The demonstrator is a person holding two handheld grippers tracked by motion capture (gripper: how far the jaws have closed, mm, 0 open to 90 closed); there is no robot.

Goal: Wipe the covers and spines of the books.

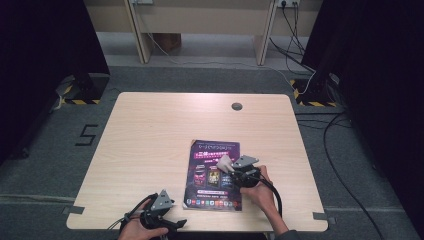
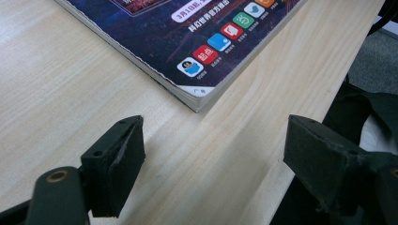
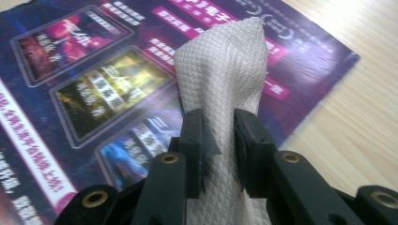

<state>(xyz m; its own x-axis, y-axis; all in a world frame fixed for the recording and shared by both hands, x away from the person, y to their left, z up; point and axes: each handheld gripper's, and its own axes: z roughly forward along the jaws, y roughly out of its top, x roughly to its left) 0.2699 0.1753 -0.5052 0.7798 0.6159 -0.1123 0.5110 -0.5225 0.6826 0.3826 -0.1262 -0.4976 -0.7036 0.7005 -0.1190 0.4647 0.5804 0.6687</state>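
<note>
A purple magazine point(image 1: 214, 175) lies flat on the wooden table point(image 1: 150, 135), near its front edge. My right gripper point(image 1: 234, 167) is over the magazine's right part, shut on a folded white cloth point(image 1: 225, 163). In the right gripper view the cloth point(image 3: 225, 75) sticks up from between the jaws over the magazine cover point(image 3: 94, 93). My left gripper point(image 1: 175, 223) rests at the table's front edge, left of the magazine, open and empty. In the left gripper view its two pads point(image 2: 119, 164) stand wide apart with bare wood between them, a short way from the magazine's corner point(image 2: 197, 96).
A round grey cable port point(image 1: 237, 106) sits near the table's far edge. Cables point(image 1: 345, 185) run over the grey floor to the right. Dark curtains hang on both sides, and a wooden bench point(image 1: 200, 20) stands behind.
</note>
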